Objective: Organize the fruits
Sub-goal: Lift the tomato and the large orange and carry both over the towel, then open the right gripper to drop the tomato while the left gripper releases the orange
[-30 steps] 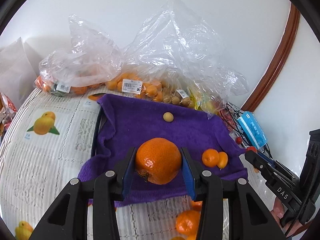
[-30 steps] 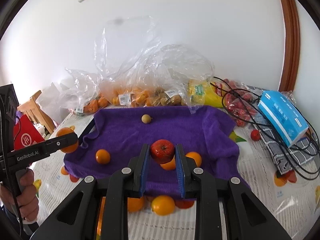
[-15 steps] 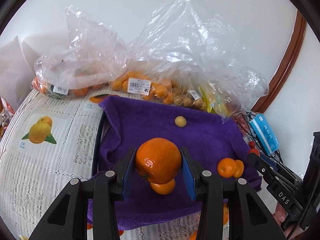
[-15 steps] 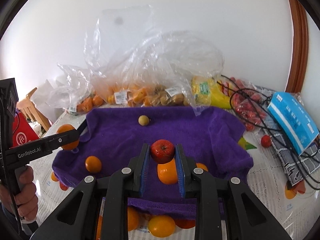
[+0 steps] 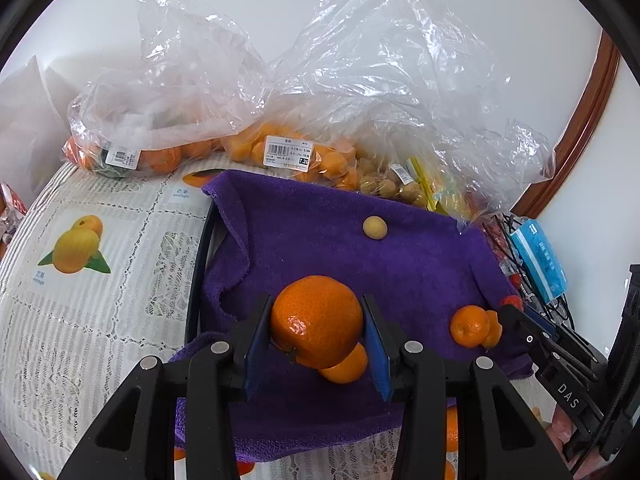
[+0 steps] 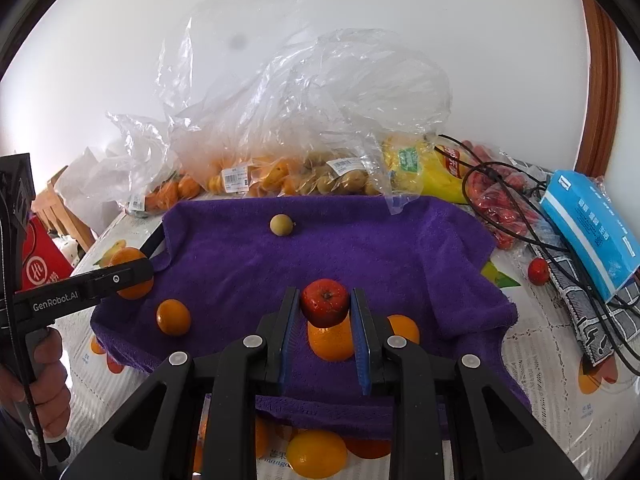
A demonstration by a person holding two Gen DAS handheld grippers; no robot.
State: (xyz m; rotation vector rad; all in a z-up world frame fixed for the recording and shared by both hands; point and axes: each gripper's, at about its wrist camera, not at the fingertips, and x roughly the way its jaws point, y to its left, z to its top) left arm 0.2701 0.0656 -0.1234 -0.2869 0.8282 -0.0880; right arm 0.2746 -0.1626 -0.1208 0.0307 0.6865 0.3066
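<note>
purple terry towel (image 5: pixel 320 248) is waiting under both loads. the left gripper (image 5: pixel 318 330) is clamping a dimpled, glossy mandarin (image 5: pixel 316 326) between its fingers (image 5: pixel 256 340); the right gripper (image 6: pixel 325 308) is pinching a small smooth red fruit (image 6: pixel 325 307), fingers nearly closed. i'd say both are mid-placement: next comes lowering onto the soft pile just beyond the fingers, clear of the loose oranges (image 6: pixel 173 317), then letting go gently since round fruit rolls.

A purple towel (image 6: pixel 360 248) covers the desk (image 5: pixel 80 300). Fruit bags (image 6: pixel 280 172) line its far edge. A blue box (image 6: pixel 588 224) lies right.
</note>
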